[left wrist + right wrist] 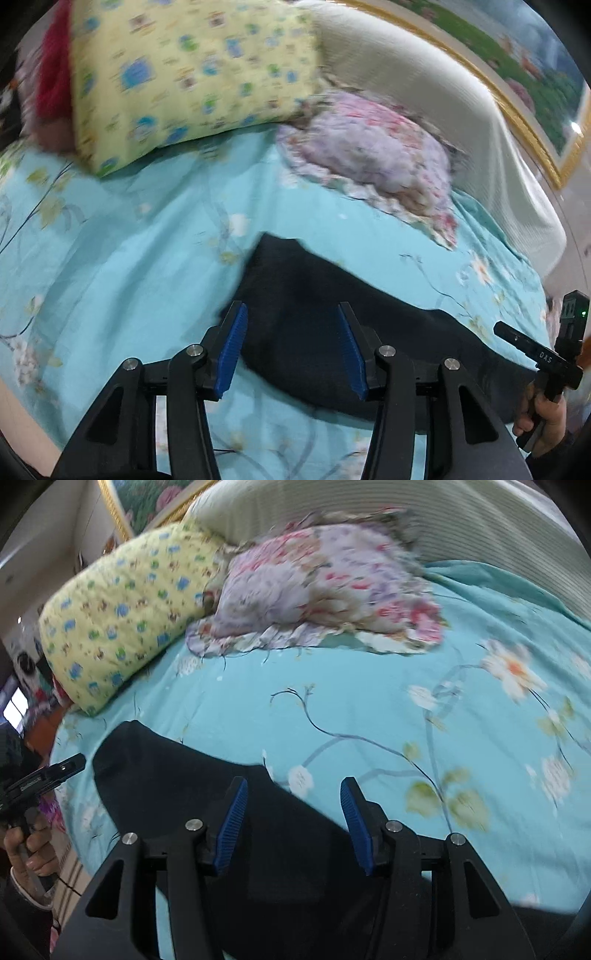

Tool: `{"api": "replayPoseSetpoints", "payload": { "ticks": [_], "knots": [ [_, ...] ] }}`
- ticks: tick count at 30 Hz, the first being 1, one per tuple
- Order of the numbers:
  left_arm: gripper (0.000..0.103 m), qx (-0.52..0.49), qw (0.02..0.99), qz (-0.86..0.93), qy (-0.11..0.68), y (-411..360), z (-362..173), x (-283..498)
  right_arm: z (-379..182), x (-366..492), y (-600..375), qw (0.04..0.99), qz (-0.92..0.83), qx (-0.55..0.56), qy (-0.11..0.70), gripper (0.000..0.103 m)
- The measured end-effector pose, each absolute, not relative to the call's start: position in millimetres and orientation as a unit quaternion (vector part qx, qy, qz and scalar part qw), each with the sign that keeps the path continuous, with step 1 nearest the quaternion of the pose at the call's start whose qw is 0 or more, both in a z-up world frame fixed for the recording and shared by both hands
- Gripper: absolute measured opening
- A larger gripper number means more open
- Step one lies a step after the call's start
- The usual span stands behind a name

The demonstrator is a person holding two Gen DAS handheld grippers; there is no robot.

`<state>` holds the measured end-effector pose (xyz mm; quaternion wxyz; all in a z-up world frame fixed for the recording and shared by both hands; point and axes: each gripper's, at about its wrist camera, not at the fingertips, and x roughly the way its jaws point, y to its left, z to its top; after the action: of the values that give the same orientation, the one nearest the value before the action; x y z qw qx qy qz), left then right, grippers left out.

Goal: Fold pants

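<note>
Dark navy pants (332, 317) lie flat on a turquoise floral bedsheet (129, 258); they also show in the right wrist view (192, 786). My left gripper (291, 314) is open, its blue pads above the pants' near left end, holding nothing. My right gripper (293, 788) is open over the pants' far edge, holding nothing. The right gripper also shows at the right edge of the left wrist view (535, 350), and the left gripper at the left edge of the right wrist view (48, 775).
A yellow patterned pillow (184, 74) and a pink-lilac floral pillow (369, 147) lie at the head of the bed. A white ribbed cover (461, 122) runs behind them. A framed picture (517, 55) hangs on the wall.
</note>
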<state>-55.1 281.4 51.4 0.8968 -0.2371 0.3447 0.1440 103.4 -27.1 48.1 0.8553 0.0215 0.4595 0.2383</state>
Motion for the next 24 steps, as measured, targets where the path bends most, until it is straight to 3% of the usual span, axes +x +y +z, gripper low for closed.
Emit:
{"api": "replayPoseSetpoints", "payload": {
  "ticks": [2,22,24],
  "knots": [
    [0.055,-0.227,0.901,0.124,0.349,264,54,-45,51,91,-41,0.858,0.23,0.032,0.459,0.057],
    [0.063,-0.144,0.897,-0.074,0.412,79,50,42,49,-39,-188,0.875,0.093,0.158,0.448,0.058],
    [0.064,-0.137,0.894,-0.092,0.417,65,50,48,50,-53,-206,0.876,0.067,0.176,0.443,0.066]
  ]
}}
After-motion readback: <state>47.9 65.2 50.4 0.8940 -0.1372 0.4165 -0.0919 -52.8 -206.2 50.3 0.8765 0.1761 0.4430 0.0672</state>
